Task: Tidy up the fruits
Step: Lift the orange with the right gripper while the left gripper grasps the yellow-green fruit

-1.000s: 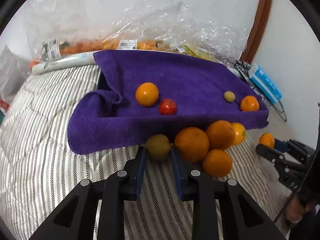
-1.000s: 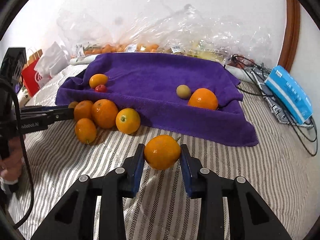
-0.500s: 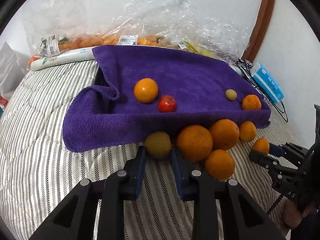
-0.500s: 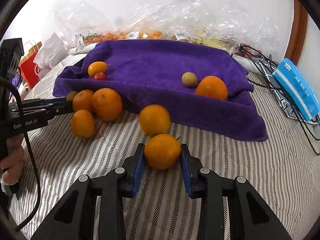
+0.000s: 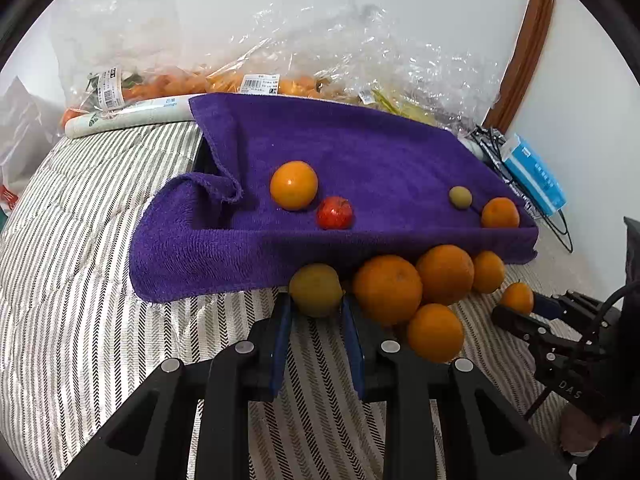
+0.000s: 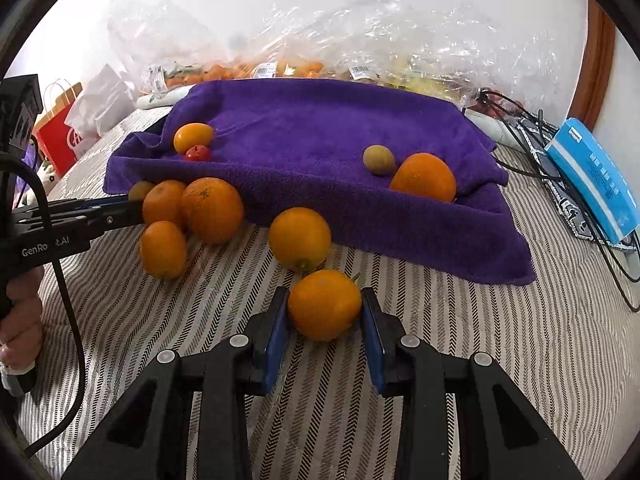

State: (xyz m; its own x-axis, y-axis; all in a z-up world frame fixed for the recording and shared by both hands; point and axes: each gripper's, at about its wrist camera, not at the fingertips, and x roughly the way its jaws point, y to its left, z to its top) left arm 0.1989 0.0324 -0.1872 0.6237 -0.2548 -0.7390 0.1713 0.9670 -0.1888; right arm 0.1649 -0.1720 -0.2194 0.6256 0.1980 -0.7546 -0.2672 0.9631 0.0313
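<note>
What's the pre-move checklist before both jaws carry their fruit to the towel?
1. Left gripper shut on the yellow-green fruit: ok.
2. Right gripper shut on an orange: ok.
3. Free space on the purple towel between its two fruit pairs: ok.
4. Loose oranges clear of the left jaws: not ok, the big orange sits right beside the held fruit.
5. Loose orange between the right gripper and the towel: not ok, it lies in the path.
6. Grip firmness: cannot tell.

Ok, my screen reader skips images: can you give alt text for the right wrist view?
The right gripper clamps an orange above a striped bedcover. Behind it, a purple towel carries four fruits, with more oranges loose at its front edge.
</note>
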